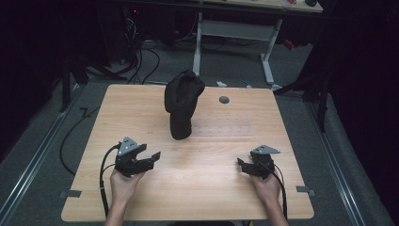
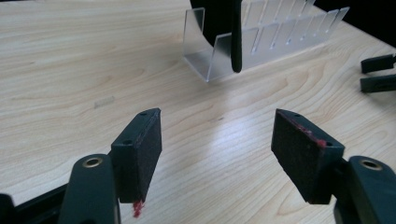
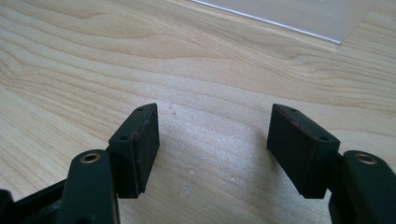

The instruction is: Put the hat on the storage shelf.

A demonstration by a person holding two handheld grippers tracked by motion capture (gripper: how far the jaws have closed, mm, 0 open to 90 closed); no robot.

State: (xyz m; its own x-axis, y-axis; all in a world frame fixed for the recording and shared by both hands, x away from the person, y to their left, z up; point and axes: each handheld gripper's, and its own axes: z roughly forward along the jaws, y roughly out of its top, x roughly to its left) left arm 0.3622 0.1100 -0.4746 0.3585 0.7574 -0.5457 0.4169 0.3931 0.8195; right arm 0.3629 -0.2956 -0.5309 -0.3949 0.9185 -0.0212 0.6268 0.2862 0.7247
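While hands rest low, both grippers point(image 1: 153, 159) point(image 1: 241, 165) seemingly agape

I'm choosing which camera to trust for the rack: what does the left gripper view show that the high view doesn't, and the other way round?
Left gripper view alone: the clear slotted rack as solid plastic walls, and red flecks on its own open pads.

High view alone: the whole black bag-like object, the left gripper and right gripper in hands, a grey disc, floor cables.

Both: the wooden table and the black object's lower part sitting in the rack.
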